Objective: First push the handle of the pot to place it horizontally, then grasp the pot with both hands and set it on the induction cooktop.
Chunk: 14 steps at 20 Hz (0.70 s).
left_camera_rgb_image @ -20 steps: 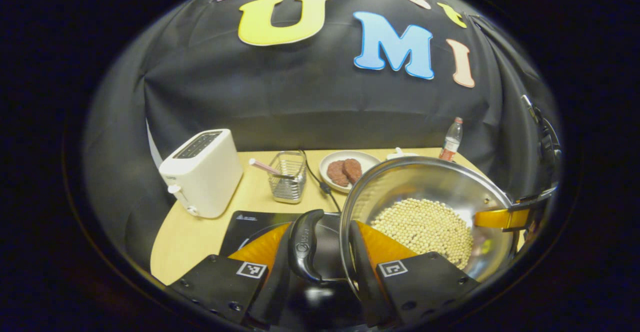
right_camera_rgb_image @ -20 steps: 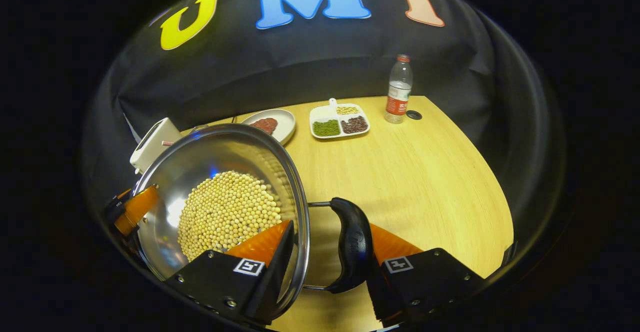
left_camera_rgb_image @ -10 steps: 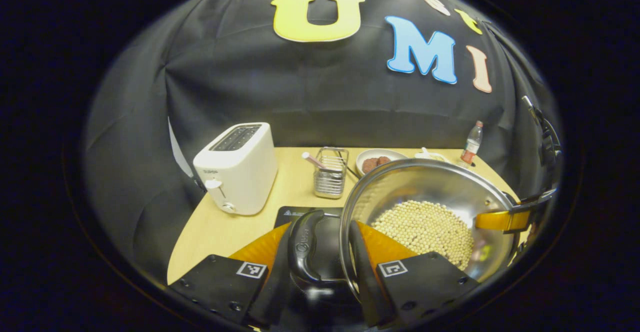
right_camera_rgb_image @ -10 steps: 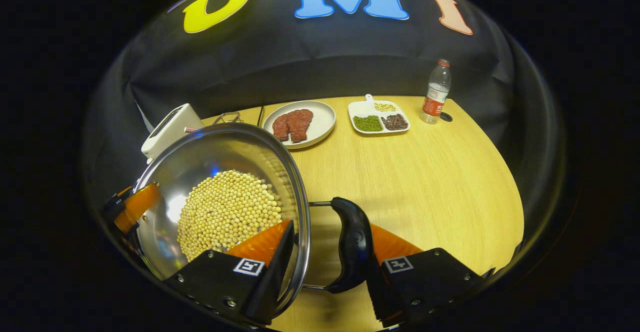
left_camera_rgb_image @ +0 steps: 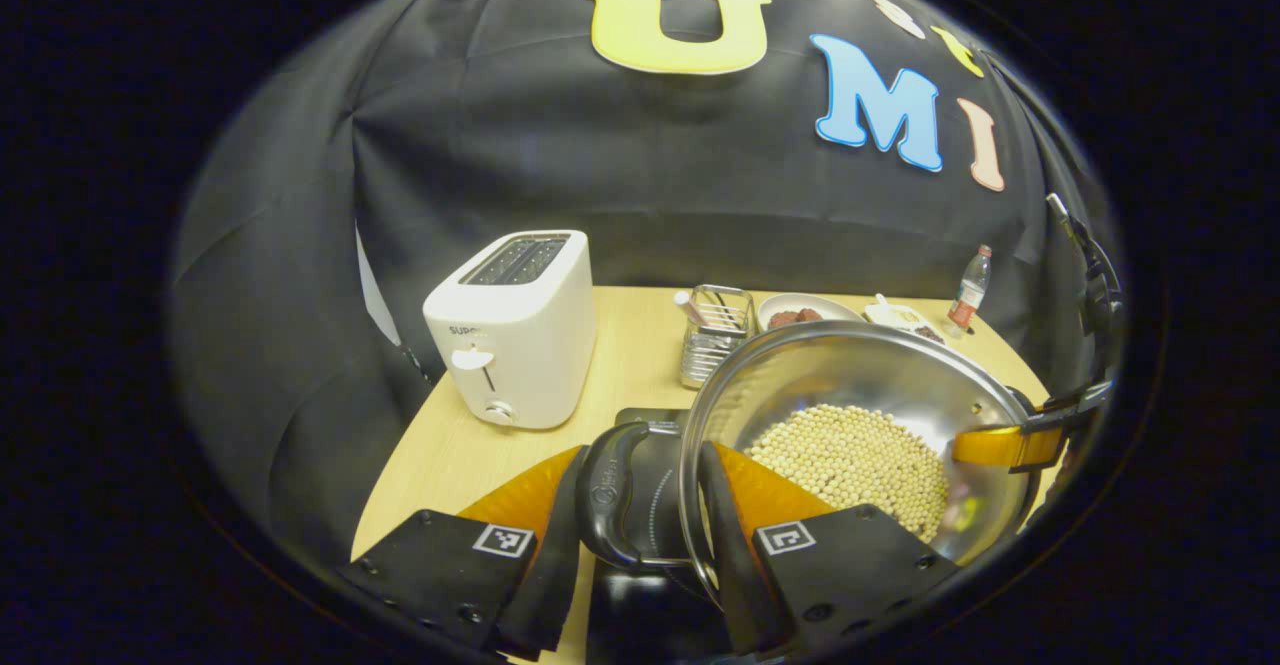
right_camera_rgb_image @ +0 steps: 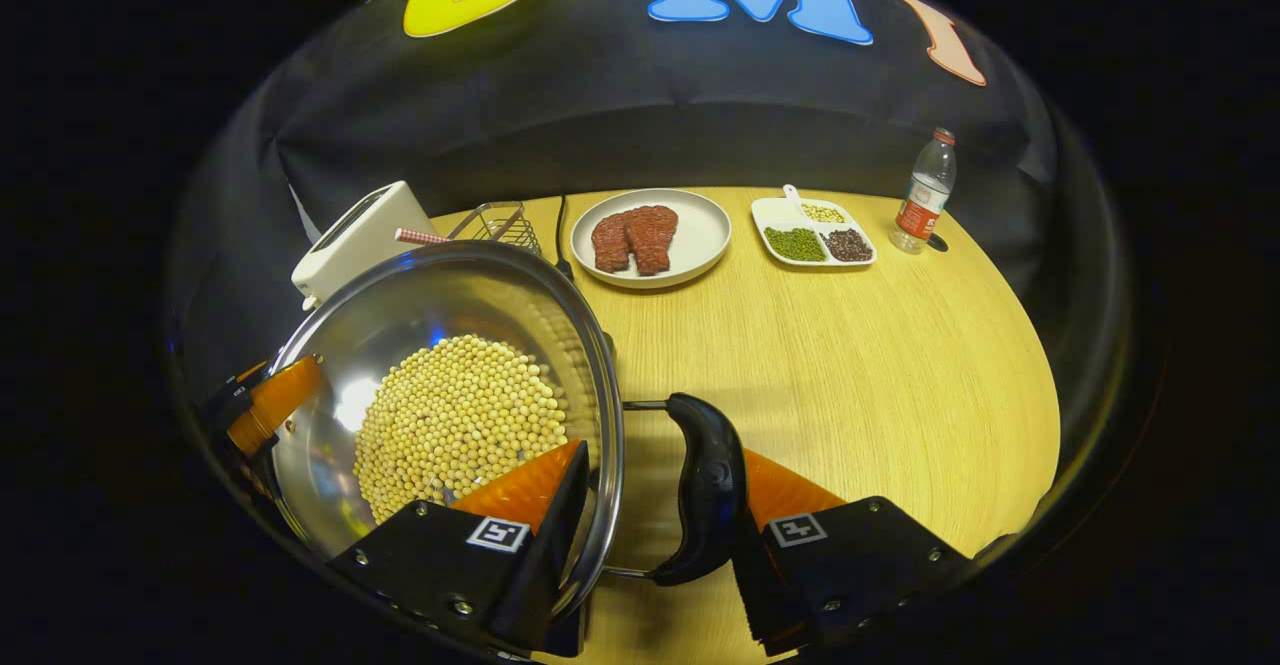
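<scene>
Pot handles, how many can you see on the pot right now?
2. One black handle sits between the left gripper's fingers; the other handle is on the opposite side of the pot, between the right gripper's fingers.

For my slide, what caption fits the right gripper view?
Right gripper clamps the bean-filled pot by its rim and handle.

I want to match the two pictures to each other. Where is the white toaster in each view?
Left gripper view: the toaster stands left of centre on the table's far left corner, left of the pot.
Right gripper view: the toaster sits at upper left, partly hidden behind the pot rim.
Shared landmark: the wire basket just right of the toaster.
</scene>
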Tool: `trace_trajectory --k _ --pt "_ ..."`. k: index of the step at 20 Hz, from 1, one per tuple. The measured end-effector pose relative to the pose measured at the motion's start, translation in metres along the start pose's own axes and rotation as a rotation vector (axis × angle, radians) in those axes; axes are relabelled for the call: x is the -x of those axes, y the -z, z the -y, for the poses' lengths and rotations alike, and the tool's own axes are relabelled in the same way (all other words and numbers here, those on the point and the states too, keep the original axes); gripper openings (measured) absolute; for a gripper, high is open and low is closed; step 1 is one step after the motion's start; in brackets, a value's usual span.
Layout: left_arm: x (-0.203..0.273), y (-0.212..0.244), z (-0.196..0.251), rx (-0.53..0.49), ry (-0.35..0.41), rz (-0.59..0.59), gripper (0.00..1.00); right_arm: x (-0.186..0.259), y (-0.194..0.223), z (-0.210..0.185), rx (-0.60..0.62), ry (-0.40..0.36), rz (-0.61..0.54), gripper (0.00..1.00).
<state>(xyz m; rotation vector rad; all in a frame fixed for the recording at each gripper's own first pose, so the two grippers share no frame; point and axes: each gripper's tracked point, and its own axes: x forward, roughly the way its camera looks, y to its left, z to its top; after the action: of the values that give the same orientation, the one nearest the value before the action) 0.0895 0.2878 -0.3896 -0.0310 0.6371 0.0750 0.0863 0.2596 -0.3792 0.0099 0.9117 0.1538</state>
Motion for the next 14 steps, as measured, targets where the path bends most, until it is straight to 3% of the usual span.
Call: trace_trajectory --k 4,14 --pt "-0.005 0.01 -0.018 0.006 -0.001 -0.01 0.67 -0.006 0.005 -0.006 0.014 0.001 -0.013 0.72" --pt "-0.019 0.016 -0.03 0.008 -0.007 -0.007 0.64 -0.023 0.008 -0.025 0.015 -0.002 -0.028 0.72"
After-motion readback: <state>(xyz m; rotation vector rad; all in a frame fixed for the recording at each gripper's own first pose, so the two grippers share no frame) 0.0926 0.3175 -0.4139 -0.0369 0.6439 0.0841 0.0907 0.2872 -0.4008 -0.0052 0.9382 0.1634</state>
